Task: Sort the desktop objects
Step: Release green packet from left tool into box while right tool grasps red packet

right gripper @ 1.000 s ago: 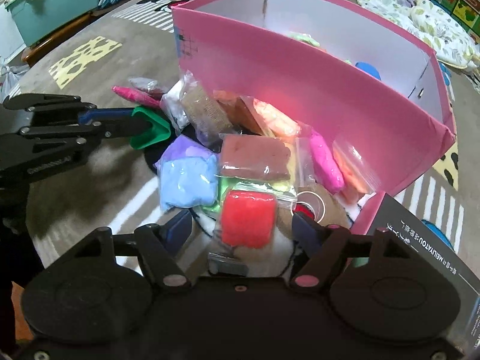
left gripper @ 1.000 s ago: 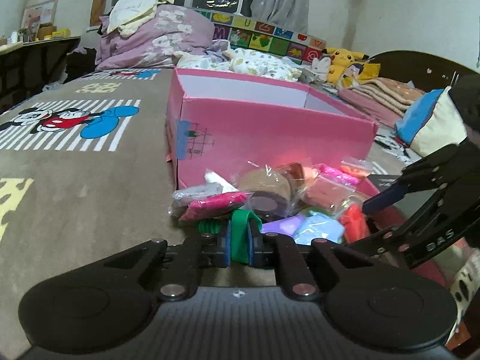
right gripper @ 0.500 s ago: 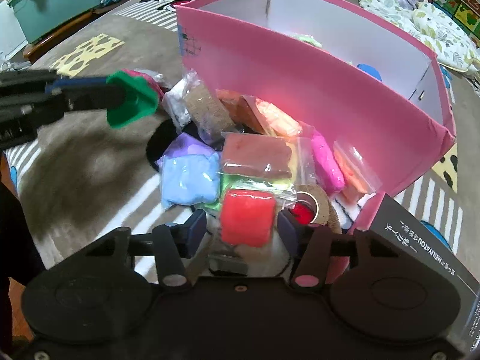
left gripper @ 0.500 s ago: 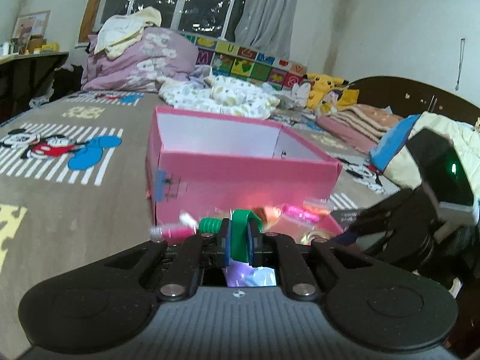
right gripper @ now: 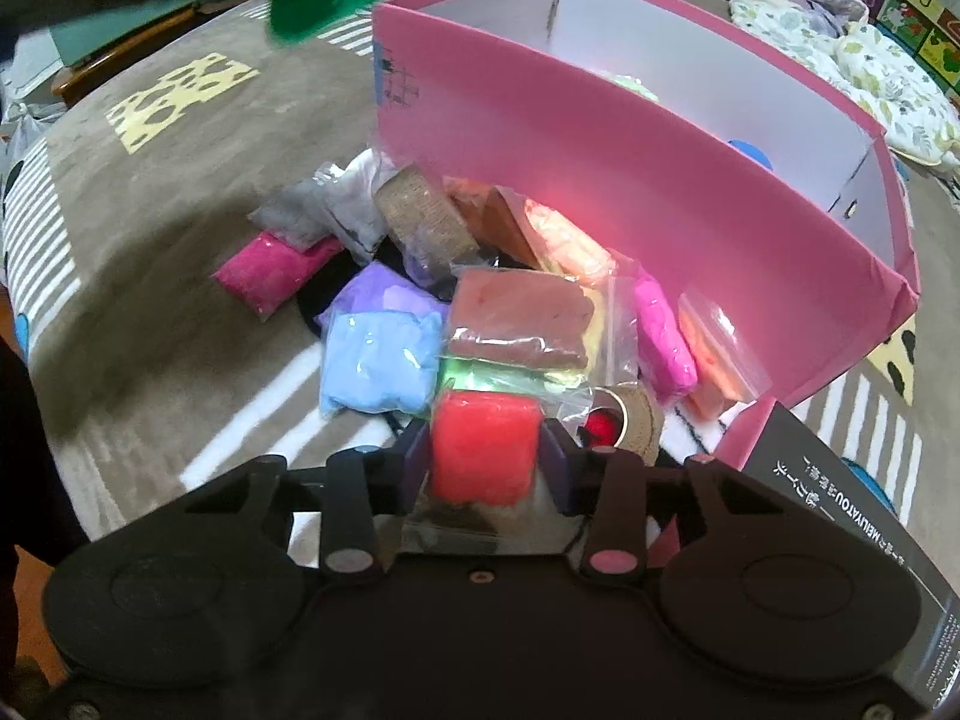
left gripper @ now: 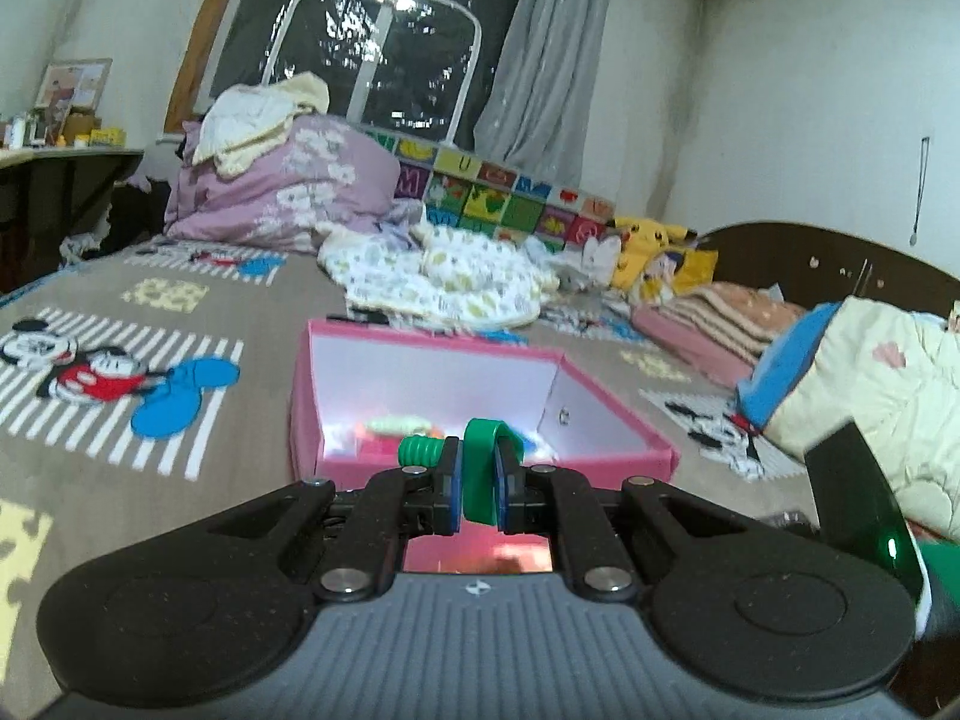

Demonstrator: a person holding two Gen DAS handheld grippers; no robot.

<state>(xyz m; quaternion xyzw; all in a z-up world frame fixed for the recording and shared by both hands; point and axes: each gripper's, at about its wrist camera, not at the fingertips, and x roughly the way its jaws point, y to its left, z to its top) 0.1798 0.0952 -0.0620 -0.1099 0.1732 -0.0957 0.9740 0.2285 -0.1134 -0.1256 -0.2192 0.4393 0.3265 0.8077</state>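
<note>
Your right tongs (right gripper: 483,456), open around the red clay packet (right gripper: 483,444) a second ago, now clamp it at lower centre of the pile, while your left tongs (left gripper: 479,489) have lifted the green plastic piece (left gripper: 483,468) they grip from pile level to above the pink box (left gripper: 420,468). Both items look ready for boxing. The surface is a brown cartoon-print bedspread (left gripper: 120,420) in a cluttered bedroom, bedding heaped under the window at upper left.

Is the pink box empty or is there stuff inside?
Not empty. The open pink box already holds a few colourful things on its bottom, though they are too blurry to name.
</note>
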